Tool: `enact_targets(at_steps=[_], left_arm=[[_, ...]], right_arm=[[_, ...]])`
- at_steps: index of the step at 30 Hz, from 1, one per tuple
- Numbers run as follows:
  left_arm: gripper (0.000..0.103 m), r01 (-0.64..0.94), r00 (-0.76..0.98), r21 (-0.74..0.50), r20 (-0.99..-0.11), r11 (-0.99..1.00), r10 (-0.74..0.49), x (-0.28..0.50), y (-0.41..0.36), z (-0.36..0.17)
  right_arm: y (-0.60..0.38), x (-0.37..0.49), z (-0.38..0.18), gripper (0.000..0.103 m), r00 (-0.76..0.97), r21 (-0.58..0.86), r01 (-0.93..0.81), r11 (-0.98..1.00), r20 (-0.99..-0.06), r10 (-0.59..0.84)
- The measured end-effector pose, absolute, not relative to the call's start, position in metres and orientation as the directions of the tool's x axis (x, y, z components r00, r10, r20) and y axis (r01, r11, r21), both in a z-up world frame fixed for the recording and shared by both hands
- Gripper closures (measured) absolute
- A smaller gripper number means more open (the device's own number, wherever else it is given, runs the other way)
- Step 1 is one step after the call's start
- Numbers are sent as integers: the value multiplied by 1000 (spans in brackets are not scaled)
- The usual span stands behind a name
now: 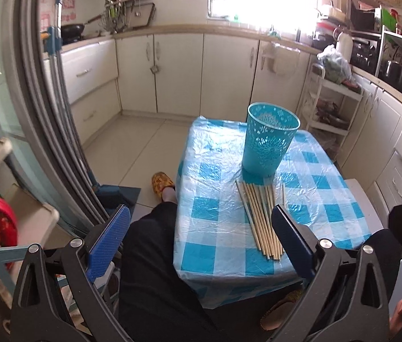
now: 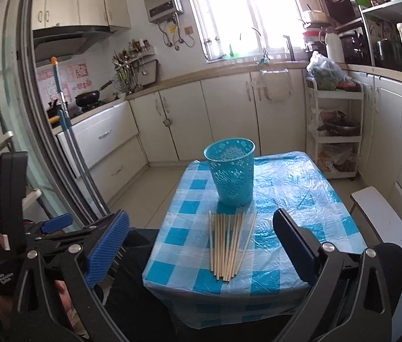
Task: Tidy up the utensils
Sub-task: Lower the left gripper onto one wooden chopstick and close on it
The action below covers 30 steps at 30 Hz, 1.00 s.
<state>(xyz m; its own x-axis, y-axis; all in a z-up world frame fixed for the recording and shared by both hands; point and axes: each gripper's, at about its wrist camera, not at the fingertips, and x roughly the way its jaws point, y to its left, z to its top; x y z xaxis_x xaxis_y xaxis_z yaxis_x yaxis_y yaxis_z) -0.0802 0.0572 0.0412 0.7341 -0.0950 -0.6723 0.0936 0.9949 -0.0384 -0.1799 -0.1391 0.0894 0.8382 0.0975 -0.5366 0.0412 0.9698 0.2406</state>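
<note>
I count one teal cup | about ten chopsticks, some overlapping, so my tally is not exact | one checked table under them | one white stool | one yellow slipper | two grippers, left gripper and right gripper

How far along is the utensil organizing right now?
Nothing looks done yet. The bundle of wooden chopsticks lies flat on the blue checked tablecloth, just in front of the teal perforated plastic cup. The left gripper and right gripper are both open, holding nothing. Left: every chopstick must go into the cup.
</note>
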Motion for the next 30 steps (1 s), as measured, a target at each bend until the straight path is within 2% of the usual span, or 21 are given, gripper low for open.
enact_targets(at_steps=[3,6,8,14,17,20,27,30], left_arm=[[8,102,694,-47,-712,994,-105,-51,54,18],[8,110,653,-50,-749,993,-111,-25,49,-4],[8,117,628,-53,-770,992,-115,-9,44,-17],[8,126,560,-83,-816,989,-140,35,29,-53],[8,131,547,-76,-826,988,-136,50,20,-67],[8,137,529,-62,-839,989,-126,62,10,-79],[8,137,488,-50,-866,989,-111,91,-8,-104],[8,143,474,-49,-873,988,-112,101,-17,-114]], right_arm=[[-162,-151,54,6,778,262,138,955,-625,60],[-183,-123,19,7,740,313,208,927,-669,60],[-194,-107,-1,20,695,319,247,915,-716,62],[-204,-52,-50,36,640,326,275,905,-764,81],[-200,-27,-66,51,622,318,239,918,-775,107],[-194,-7,-76,61,613,275,190,943,-783,105],[-186,27,-96,74,573,186,120,975,-815,85],[-187,29,-98,83,577,153,78,985,-813,80]])
